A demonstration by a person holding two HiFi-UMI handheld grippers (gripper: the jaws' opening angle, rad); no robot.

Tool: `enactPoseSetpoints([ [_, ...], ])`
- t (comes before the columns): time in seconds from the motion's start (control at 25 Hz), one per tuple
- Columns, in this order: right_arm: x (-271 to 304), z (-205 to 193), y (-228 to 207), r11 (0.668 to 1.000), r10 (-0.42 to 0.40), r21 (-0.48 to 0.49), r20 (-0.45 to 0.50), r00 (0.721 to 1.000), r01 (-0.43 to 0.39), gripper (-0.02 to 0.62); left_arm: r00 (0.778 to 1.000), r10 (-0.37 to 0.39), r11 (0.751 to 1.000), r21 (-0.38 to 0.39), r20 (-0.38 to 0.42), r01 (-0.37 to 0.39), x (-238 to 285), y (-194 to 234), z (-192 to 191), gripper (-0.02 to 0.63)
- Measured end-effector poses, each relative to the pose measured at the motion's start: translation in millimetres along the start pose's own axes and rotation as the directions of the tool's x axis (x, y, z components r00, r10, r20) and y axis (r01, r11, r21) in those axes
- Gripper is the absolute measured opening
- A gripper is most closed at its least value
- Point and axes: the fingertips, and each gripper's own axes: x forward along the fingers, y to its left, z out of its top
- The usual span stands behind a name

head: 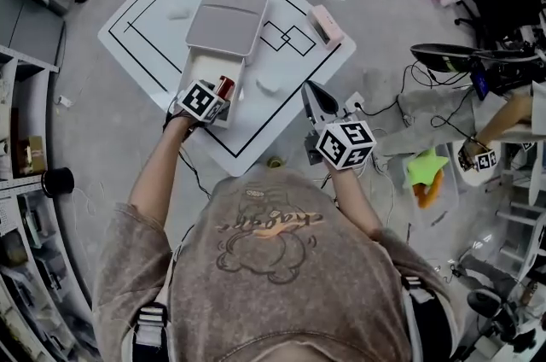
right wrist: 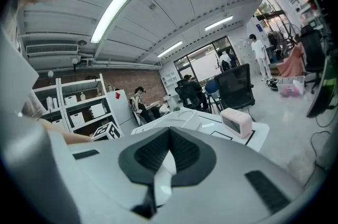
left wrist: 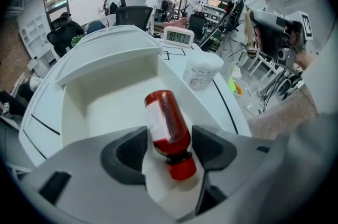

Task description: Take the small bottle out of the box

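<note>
Bottle: small red plastic bottle (left wrist: 166, 122) lying on its side inside the white open box (left wrist: 105, 96).
Left gripper (left wrist: 169, 139): my jaws are apart, straddling the bottle's shoulder.
Right gripper (right wrist: 168, 151): jaws together, empty, outside the box.
Handling: I judge it light, smooth and prone to roll; grip the body.

The box (head: 206, 67) is white, oblong and open, standing on the table (head: 152, 20) about midway across its marked top, its length running from the table's far side to its near side; its pale lid (head: 227, 19) lies folded back toward the table's far side; the small bottle (left wrist: 166, 122) is red, with a white label, a dark neck ring and a red cap; it lies on its side on the box's floor, at the end toward the table's near side, cap pointing that way.
</note>
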Motion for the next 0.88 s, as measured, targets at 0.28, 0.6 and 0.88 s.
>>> enactPoseSetpoints([
  [0.28,-2.4,-0.9,-5.6,1.000,-0.014,0.001,-0.002,1.000,0.014,-0.006,1.000,0.003,1.000,0.009,-0.010,-0.003,3.9,1.5,0.6,0.245],
  [0.6,-3.0,-2.6,-3.8,1.000,-0.005,-0.002,-0.002,1.000,0.005,-0.006,1.000,0.006,1.000,0.011,-0.013,-0.006,4.6,0.1,-0.8,0.235],
  [0.88,-6.8,-4.0,-2.7,1.000,-0.005,-0.004,-0.007,1.000,0.005,-0.006,0.998,0.020,0.998,-0.060,0.064,-0.016,-8.2,5.5,5.7,0.232],
])
